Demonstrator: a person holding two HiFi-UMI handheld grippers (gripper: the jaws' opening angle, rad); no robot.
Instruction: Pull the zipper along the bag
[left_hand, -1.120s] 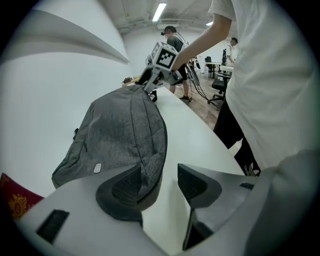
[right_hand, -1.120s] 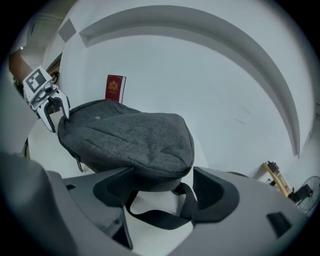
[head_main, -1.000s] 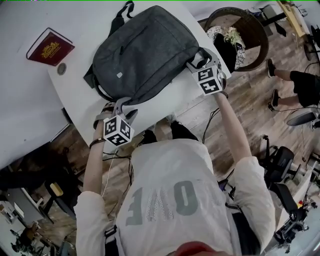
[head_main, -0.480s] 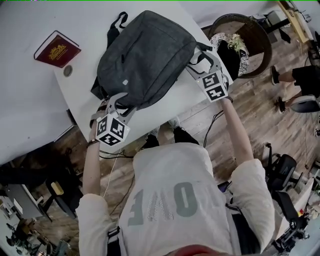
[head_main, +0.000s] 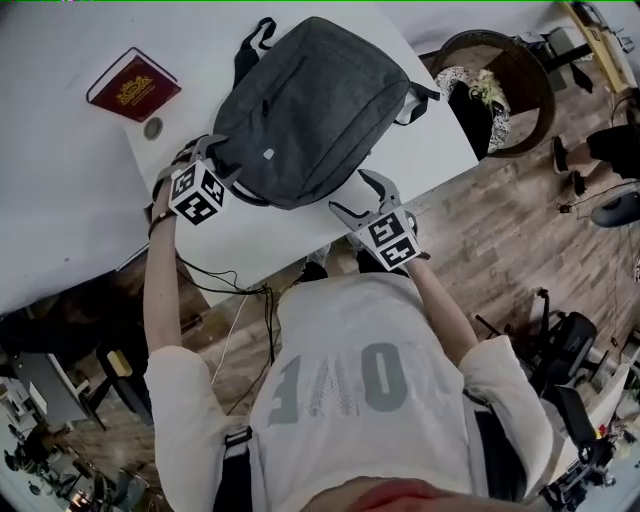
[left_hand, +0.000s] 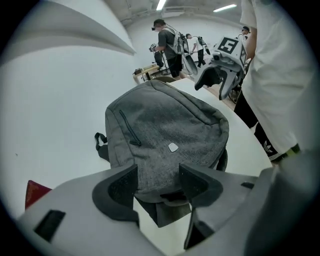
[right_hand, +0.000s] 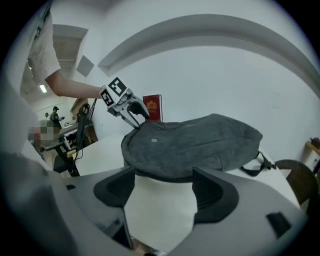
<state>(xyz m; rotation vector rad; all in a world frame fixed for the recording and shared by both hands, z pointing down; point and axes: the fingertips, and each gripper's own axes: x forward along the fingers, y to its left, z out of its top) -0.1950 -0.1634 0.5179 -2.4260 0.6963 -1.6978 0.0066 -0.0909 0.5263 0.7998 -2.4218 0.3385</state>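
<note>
Head view shows your grey backpack flat on the white table, soft and likely to bunch, so with the left gripper standing apart around its end and the right gripper open and empty just beside it, brace the fabric and pinch the small zipper tab.

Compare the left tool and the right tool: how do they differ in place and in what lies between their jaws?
The left tool is against the grey backpack, whose end lies between its jaws; the right tool is back from it, with only white table between its jaws. The left tool is at the end nearer the red book; the right tool faces the backpack's long side. Both have jaws apart.
</note>
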